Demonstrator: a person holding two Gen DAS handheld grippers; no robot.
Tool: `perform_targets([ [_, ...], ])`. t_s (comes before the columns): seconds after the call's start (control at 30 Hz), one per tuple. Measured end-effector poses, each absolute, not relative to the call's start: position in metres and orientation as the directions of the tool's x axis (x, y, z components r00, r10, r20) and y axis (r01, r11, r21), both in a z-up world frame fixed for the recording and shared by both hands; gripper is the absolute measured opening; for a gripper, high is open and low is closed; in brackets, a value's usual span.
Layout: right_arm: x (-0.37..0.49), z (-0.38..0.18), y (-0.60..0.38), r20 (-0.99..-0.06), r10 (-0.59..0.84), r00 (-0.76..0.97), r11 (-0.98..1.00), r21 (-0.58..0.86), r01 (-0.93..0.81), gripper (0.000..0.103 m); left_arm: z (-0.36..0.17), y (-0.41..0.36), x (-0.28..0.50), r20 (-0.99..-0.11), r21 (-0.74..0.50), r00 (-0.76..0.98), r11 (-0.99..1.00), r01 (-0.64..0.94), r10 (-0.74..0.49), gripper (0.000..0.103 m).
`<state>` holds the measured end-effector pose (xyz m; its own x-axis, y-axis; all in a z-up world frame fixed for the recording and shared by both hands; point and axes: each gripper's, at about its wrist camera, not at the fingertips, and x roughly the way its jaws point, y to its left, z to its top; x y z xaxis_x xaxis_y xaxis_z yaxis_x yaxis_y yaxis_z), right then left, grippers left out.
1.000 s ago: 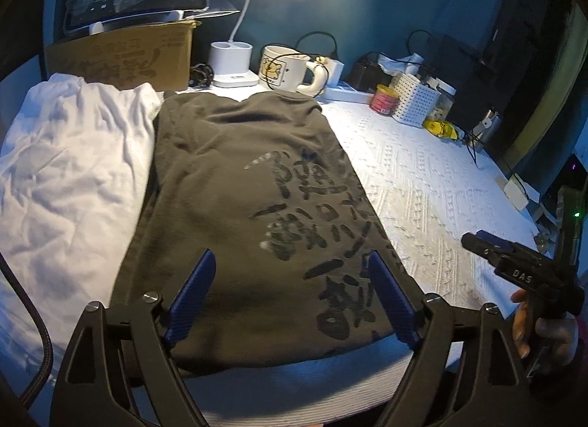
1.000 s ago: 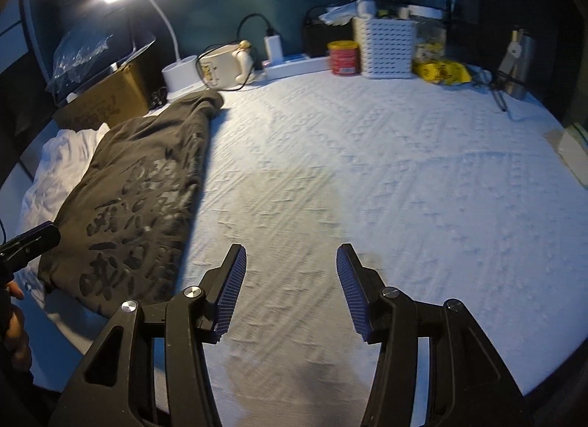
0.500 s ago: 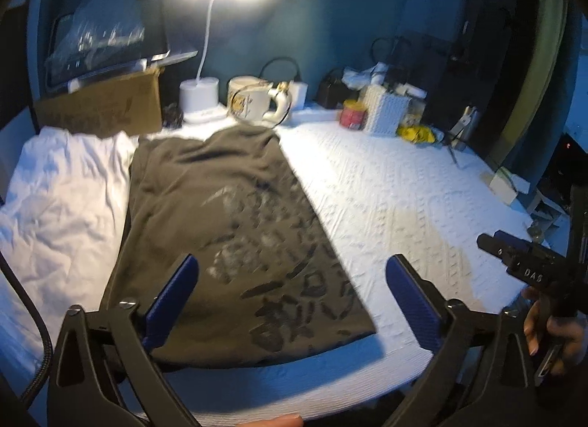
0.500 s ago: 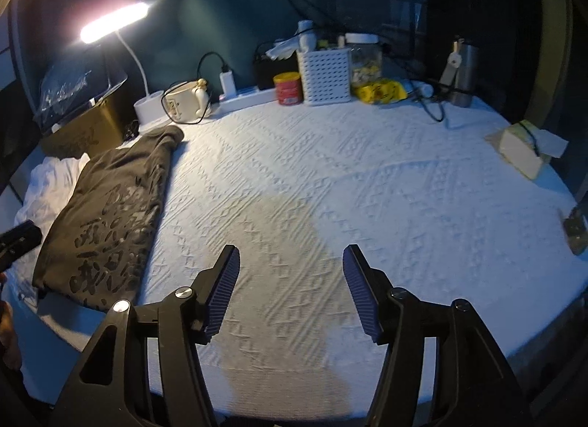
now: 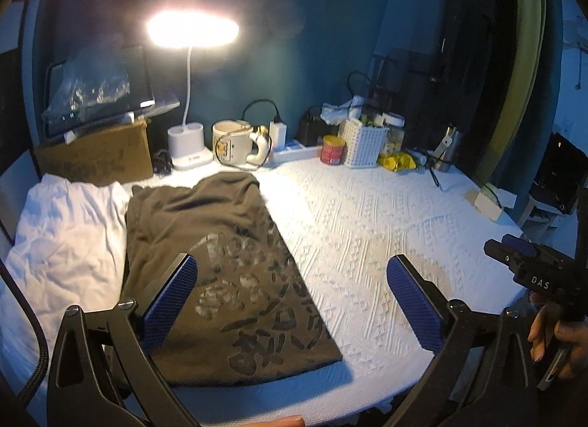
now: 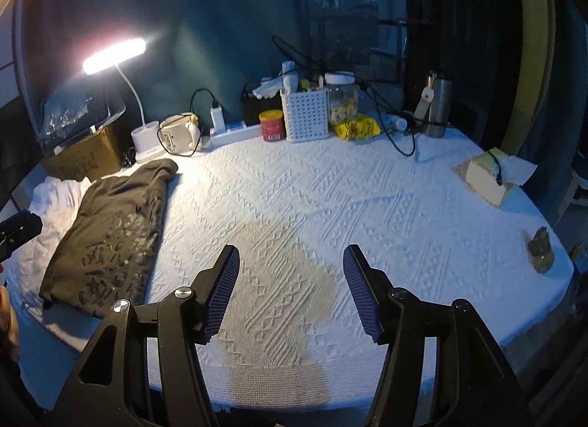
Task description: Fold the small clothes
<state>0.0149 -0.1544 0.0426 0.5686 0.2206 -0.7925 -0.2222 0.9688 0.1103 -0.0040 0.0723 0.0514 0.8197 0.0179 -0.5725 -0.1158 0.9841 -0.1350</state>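
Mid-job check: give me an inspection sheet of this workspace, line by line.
Surface: white textured bedspread, a darker patch near its front edge.
Job's things: dark printed shirt lying folded flat; white garment crumpled beside it.
Clutter: mug, red can, white basket, jar, yellow packet, steel bottle, tissue box, cardboard box.
Grippers: left gripper and right gripper both open, nothing between the fingers.
Cables: black cable trailing onto the bedspread.
Surroundings: lit desk lamp, dark teal wall.
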Motion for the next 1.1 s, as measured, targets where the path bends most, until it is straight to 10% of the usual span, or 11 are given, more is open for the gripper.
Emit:
perform_targets([
  [1.1, 0.006, 0.173, -0.152, -0.605, 0.257, 0.754, 0.959, 0.062, -0.277, 0.077, 0.137, 0.069, -0.036, -0.341, -0.025, 0.935, 0.993, -0.118, 0.103, 0.102],
])
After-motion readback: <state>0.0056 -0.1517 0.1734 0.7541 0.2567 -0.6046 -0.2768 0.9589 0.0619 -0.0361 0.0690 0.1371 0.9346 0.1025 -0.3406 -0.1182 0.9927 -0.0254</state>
